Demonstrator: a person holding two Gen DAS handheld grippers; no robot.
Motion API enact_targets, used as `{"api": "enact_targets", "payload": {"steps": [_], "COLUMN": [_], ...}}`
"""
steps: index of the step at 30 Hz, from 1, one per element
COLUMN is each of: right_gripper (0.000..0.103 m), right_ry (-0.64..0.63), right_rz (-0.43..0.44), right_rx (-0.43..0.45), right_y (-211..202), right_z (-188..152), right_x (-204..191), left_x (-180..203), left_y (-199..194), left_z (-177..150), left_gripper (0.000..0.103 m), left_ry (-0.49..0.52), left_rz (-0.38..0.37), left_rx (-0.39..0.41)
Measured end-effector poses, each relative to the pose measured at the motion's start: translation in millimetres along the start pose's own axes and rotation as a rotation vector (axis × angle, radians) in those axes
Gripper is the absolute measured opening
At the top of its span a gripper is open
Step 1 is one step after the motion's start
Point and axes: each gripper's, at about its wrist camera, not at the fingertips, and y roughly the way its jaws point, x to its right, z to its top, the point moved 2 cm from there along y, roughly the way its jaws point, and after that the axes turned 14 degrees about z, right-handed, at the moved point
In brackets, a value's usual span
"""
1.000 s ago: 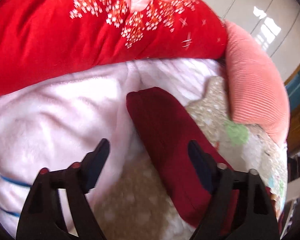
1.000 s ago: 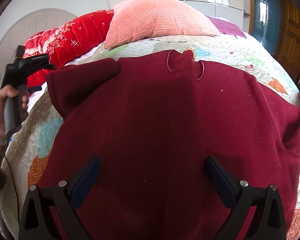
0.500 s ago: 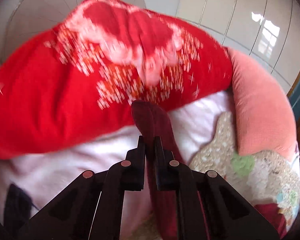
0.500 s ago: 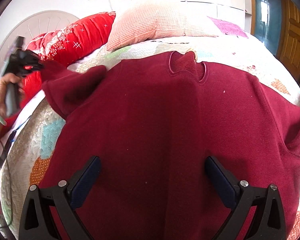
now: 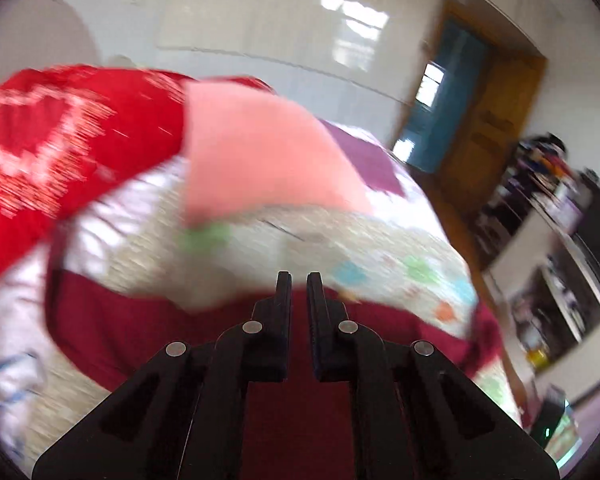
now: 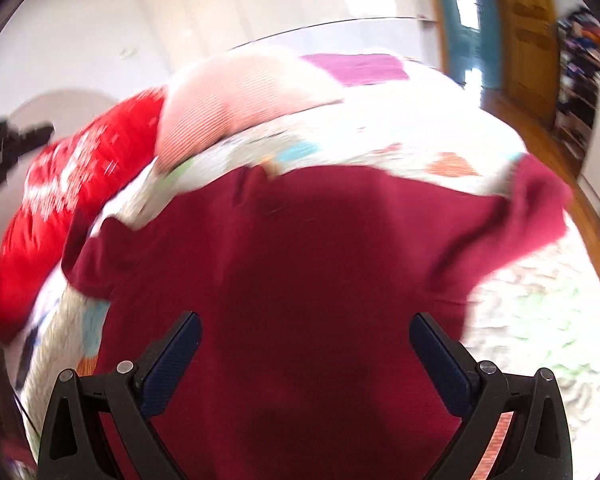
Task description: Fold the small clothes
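A dark red sweatshirt [image 6: 320, 272] lies spread on a patchwork quilt [image 6: 380, 136] on the bed. My right gripper [image 6: 305, 360] is open over its lower middle, with nothing between the jaws. My left gripper [image 5: 298, 308] has its jaws nearly together, with dark red cloth [image 5: 296, 392] showing in the narrow gap and below; it appears shut on the sweatshirt's left sleeve. The left gripper also shows at the far left of the right wrist view [image 6: 16, 140], raised above the bed. Both views are motion-blurred.
A pink pillow [image 5: 256, 160] and a red heart-patterned cushion [image 5: 60, 148] lie at the head of the bed. A pale blanket [image 5: 16, 320] lies at the left. A wooden door [image 5: 488, 128] and cluttered shelves [image 5: 548, 208] stand at the right.
My left gripper closed on the sleeve end, then swung round toward the sweatshirt's body. The right wrist view has tilted up; its gripper stays open.
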Motion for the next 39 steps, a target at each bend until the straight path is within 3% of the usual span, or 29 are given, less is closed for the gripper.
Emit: {"api": "enact_targets", "payload": {"steps": [5,9,13,14,17,18,20,22,25,27,28,29,30,32,34,36,39], "right_gripper": [0.103,0.103,0.103,0.103,0.103,0.103,0.103,0.103,0.103,0.103,0.103,0.103,0.103,0.103,0.103,0.103,0.103], "right_ry": [0.088,0.048,-0.004,-0.01,-0.033,-0.043,-0.059,-0.064,-0.053,-0.046,-0.043,-0.044,-0.047,-0.051,-0.044,-0.035,-0.011], "right_rz": [-0.044,-0.037,0.007,0.025,0.062,0.074,0.085,0.083,0.084,0.076,0.073,0.07,0.068,0.066,0.067,0.068,0.07], "right_rx": [0.026,0.025,-0.026,-0.04,-0.077,-0.096,-0.117,-0.126,-0.161,-0.177,-0.184,-0.187,-0.186,-0.18,-0.171,-0.155,-0.13], "right_y": [-29,-34,-16,-10,10,17,26,35,47,53,55,55,54,53,51,48,39], "right_z": [1,7,7,4,-8,-11,-16,-18,-22,-24,-25,-26,-26,-25,-23,-21,-18], "right_x": [37,34,9,5,-12,-18,-24,-27,-27,-24,-23,-22,-21,-20,-18,-13,-7], "left_x": [71,52,-27,-46,-121,-144,-193,-232,-275,-292,-302,-310,-313,-318,-308,-277,-202], "left_y": [55,65,63,62,56,55,56,70,108,137,151,154,155,155,143,117,64], "left_z": [-63,-77,-65,-62,-46,-40,-29,-20,-14,-16,-16,-18,-19,-22,-21,-15,1], "left_gripper": [0.006,0.007,0.017,0.028,0.068,0.074,0.075,0.075,0.075,0.075,0.075,0.066,0.04,0.007,0.006,0.006,0.006], "left_ry": [0.071,0.051,-0.035,-0.051,-0.114,-0.137,-0.186,-0.226,-0.274,-0.26,-0.245,-0.249,-0.262,-0.315,-0.346,-0.335,-0.262], "left_rz": [-0.05,0.036,0.146,0.172,0.369,0.439,0.589,0.692,0.732,0.749,0.794,0.811,0.798,0.704,0.628,0.53,0.33], "left_rx": [-0.156,-0.159,-0.176,-0.172,-0.1,-0.066,-0.018,-0.028,-0.139,-0.234,-0.271,-0.263,-0.237,-0.242,-0.238,-0.176,-0.06]}}
